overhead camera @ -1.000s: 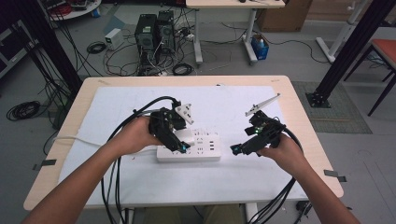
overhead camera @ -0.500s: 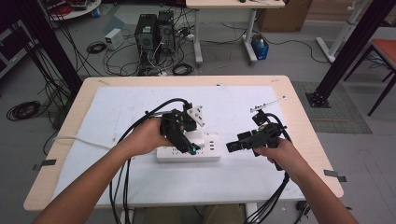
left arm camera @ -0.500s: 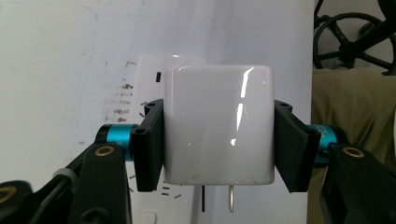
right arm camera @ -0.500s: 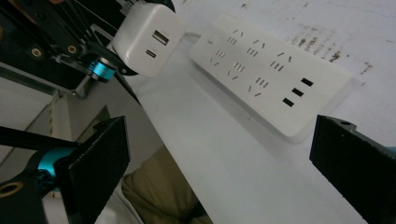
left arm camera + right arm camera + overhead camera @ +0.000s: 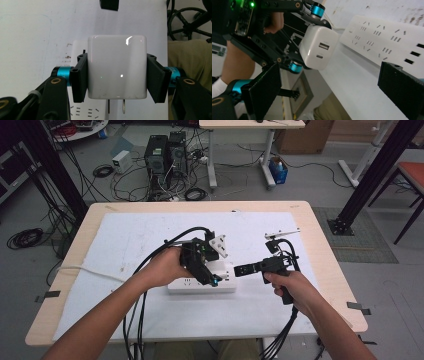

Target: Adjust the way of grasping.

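A white charger block [image 5: 117, 66] with two metal prongs sits between the pads of my left gripper [image 5: 117, 80], which is shut on it. The prongs point down at a white power strip [image 5: 85, 110] and hang just above its sockets. From above, the left gripper [image 5: 212, 279] is over the right part of the strip [image 5: 187, 285]. My right gripper [image 5: 240, 270] lies level just off the strip's right end, pointing left, open with nothing between its jaws. In the right gripper view, the charger [image 5: 318, 50] shows its USB ports beside the strip [image 5: 387, 45].
A white mat [image 5: 125, 240] covers most of the wooden table [image 5: 325, 250]. A thin metal bar [image 5: 282, 234] lies on the mat behind the right hand. Black cables trail from both grippers off the front edge.
The left hand carried the charger to the right along the strip. The right gripper swung from a tilted pose to level, pointing left at the strip's end.
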Demonstrator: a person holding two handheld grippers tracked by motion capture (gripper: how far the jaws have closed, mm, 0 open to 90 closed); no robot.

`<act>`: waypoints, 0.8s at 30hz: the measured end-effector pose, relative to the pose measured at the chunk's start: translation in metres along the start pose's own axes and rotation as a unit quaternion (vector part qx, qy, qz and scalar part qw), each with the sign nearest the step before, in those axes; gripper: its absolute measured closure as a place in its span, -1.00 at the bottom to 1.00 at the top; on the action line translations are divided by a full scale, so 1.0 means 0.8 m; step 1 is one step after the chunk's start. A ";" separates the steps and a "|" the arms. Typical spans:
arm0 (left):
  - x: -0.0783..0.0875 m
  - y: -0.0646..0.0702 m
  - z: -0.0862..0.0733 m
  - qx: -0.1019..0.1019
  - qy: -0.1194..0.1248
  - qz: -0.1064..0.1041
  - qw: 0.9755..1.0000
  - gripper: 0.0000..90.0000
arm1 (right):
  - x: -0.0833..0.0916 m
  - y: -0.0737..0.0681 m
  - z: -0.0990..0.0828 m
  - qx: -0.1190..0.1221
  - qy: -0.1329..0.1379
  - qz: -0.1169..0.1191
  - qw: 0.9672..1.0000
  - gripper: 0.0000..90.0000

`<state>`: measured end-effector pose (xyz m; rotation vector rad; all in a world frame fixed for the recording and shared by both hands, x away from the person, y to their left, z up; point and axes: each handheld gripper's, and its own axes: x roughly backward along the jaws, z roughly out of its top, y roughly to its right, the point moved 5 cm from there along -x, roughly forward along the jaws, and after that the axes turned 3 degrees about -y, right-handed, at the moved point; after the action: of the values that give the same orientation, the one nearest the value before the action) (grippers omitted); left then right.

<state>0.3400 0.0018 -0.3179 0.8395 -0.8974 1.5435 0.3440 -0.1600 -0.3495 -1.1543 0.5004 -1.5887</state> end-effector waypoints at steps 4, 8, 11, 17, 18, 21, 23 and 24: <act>-0.002 0.001 0.005 0.000 0.003 0.002 1.000 -0.05 | -0.007 0.000 0.004 -0.020 0.008 0.019 1.000 -0.90; -0.003 0.001 0.011 -0.003 0.005 0.004 1.000 -0.05 | -0.014 0.000 0.008 -0.034 0.010 0.026 0.999 -0.90; -0.004 0.002 0.015 -0.006 0.006 0.004 1.000 -0.05 | -0.021 0.000 0.011 -0.041 0.011 0.028 0.999 -0.90; -0.005 0.002 0.019 -0.010 0.009 0.007 1.000 -0.06 | -0.029 -0.002 0.015 -0.053 0.010 0.034 0.998 -0.87; -0.005 0.002 0.020 -0.010 0.010 0.007 1.000 -0.05 | -0.030 -0.001 0.015 -0.054 0.010 0.035 0.998 -0.84; -0.006 0.003 0.020 -0.011 0.010 0.007 1.000 -0.05 | -0.032 0.000 0.017 -0.064 0.013 0.040 0.997 -0.82; -0.006 0.003 0.021 -0.013 0.010 0.007 1.000 -0.06 | -0.032 0.001 0.018 -0.064 0.017 0.044 0.997 -0.56; -0.006 0.003 0.021 -0.013 0.010 0.008 1.000 -0.06 | -0.032 0.001 0.018 -0.065 0.024 0.054 0.996 -0.56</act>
<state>0.3393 -0.0157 -0.3147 0.7995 -0.9100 1.5477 0.3563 -0.1338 -0.3541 -1.1680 0.6946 -1.5107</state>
